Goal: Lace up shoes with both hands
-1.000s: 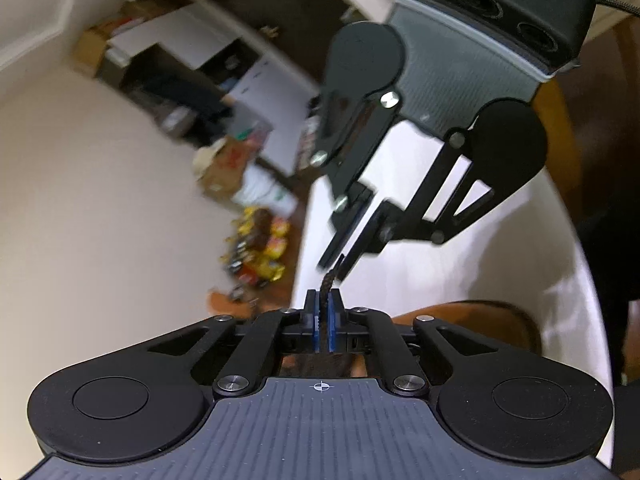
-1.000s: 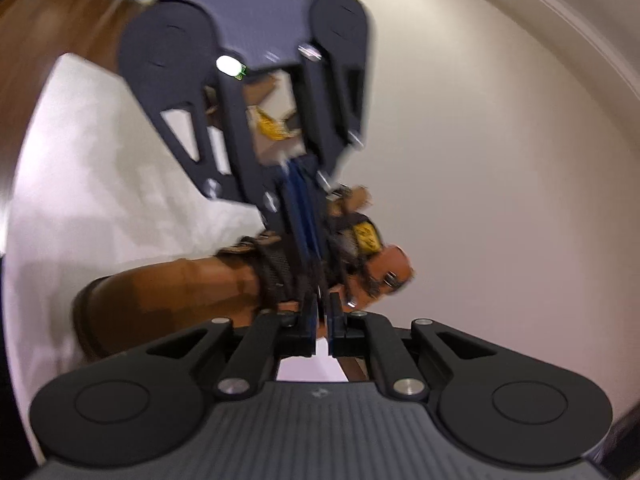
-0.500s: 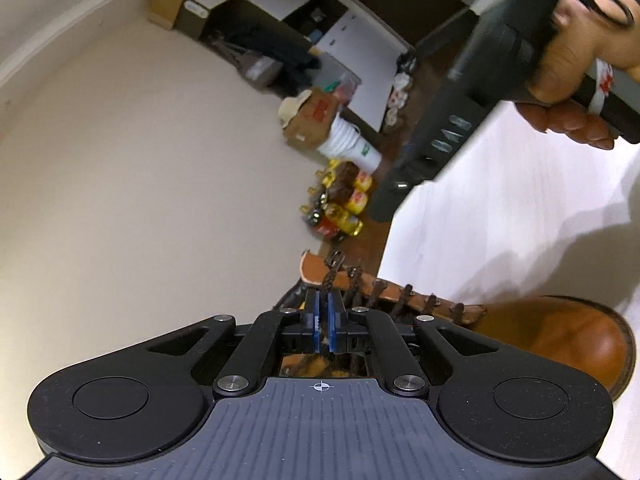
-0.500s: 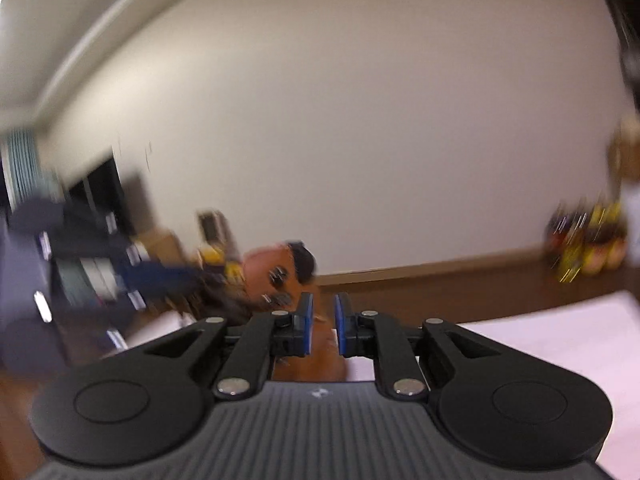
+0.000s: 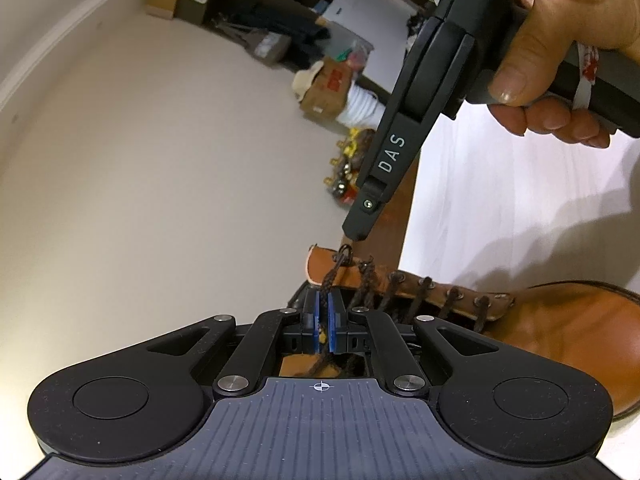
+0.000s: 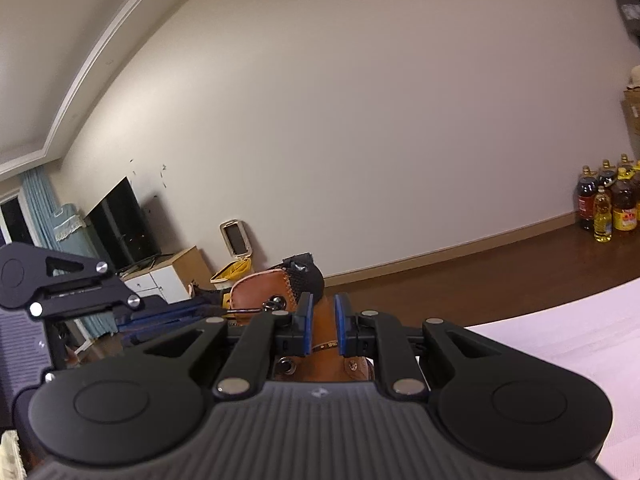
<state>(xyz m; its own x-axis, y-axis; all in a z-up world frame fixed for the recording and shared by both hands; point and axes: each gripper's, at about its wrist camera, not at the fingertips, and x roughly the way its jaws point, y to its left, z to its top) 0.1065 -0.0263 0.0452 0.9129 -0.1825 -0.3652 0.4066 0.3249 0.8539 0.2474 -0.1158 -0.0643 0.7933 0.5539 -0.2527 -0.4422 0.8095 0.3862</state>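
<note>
A tan leather boot [image 5: 560,328] lies on the white table [image 5: 500,200], its dark brown lace threaded through the eyelets. My left gripper [image 5: 325,300] is shut on the free lace end [image 5: 332,276], which runs taut up to the top eyelet by the collar. A hand [image 5: 560,40] holds my right gripper, and one of its fingers [image 5: 358,232] hangs just above that eyelet. In the right wrist view my right gripper [image 6: 322,308] stands open with nothing pressed between its blue pads. The boot's collar [image 6: 264,292] shows right behind them, with the left gripper [image 6: 200,312] coming in from the left.
Oil bottles [image 6: 604,208] stand on the brown floor by the wall. Cardboard boxes and clutter [image 5: 328,88] fill the far corner. A television and low cabinet [image 6: 120,236] sit at the left. The table edge [image 6: 560,340] runs behind the boot.
My right gripper rolled from sideways to upright, spread its pads and drew off the lace. It now hovers over the boot's top. My left gripper kept its hold and swung toward the boot.
</note>
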